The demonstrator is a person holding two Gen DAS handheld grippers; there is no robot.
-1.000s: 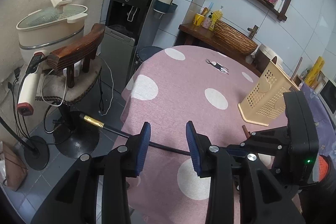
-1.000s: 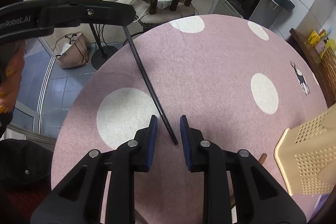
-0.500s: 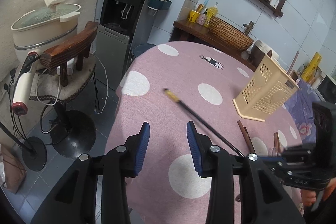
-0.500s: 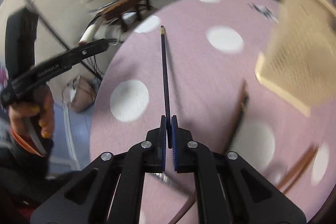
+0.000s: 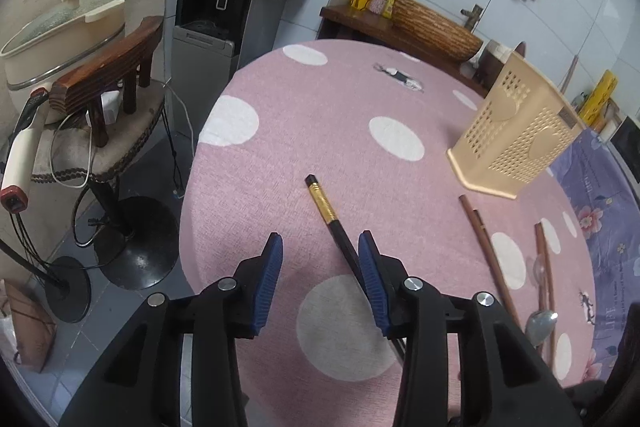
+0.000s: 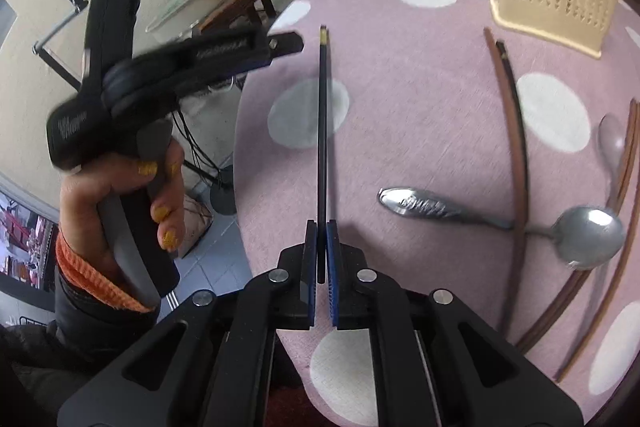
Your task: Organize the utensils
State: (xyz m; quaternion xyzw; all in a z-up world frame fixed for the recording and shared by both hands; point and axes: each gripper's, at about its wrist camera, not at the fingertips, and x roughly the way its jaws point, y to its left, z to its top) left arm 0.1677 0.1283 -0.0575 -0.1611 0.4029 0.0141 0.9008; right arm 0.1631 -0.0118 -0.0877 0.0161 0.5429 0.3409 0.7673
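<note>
My right gripper (image 6: 321, 227) is shut on the lower end of a black chopstick (image 6: 322, 107). The stick, gold-banded near its far end, points up the pink dotted table (image 5: 320, 115). In the left wrist view the same black chopstick (image 5: 322, 203) runs past the right pad of my left gripper (image 5: 320, 239). That gripper's jaws are opening and the pads press on nothing. A hand holds the left gripper (image 6: 286, 45) left of the stick. A beige perforated holder (image 5: 516, 143) stands at the far right. Brown chopsticks (image 6: 516, 131) and two metal spoons (image 6: 588, 235) lie right of my right gripper.
The table's left edge drops to a tiled floor. A chair (image 5: 104, 83) there carries a wooden stool and a lidded pot. A water dispenser (image 5: 216, 7) stands behind it. A purple flowered cloth (image 5: 592, 195) covers the table's right side.
The right jaws closed fully on the black chopstick, the wrist rolled and carried it toward the holder. The stick swung from across the table's edge to pointing up the table. The left gripper sank a little.
</note>
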